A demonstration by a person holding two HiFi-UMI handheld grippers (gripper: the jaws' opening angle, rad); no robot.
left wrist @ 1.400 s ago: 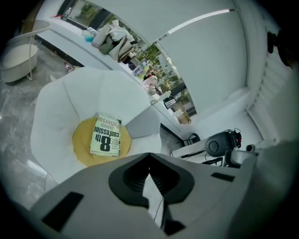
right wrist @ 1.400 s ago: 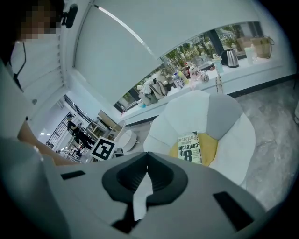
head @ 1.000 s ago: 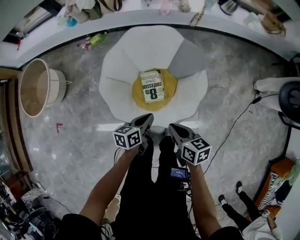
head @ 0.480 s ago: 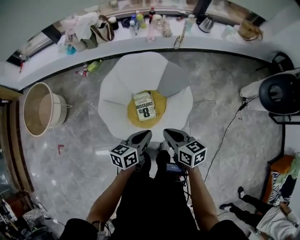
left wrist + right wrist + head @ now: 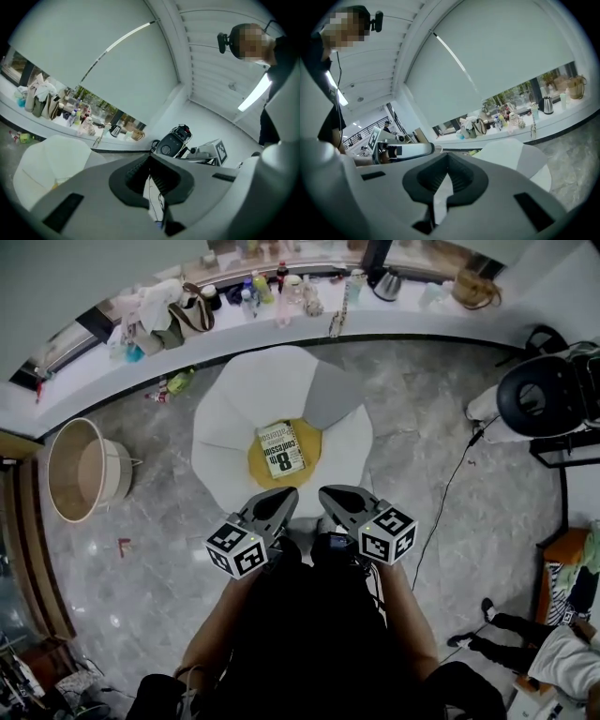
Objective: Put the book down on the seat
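Book lies flat on the yellow seat of the white chair, at 12 o'clock from both grippers and well apart from them. Left gripper and right gripper sit side by side (left at right's 9 o'clock), both with jaws together and nothing between.

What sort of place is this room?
Likely an indoor lounge or office corner: a flower-shaped seat on a polished stone floor, beside a long window ledge crowded with bottles and bags.
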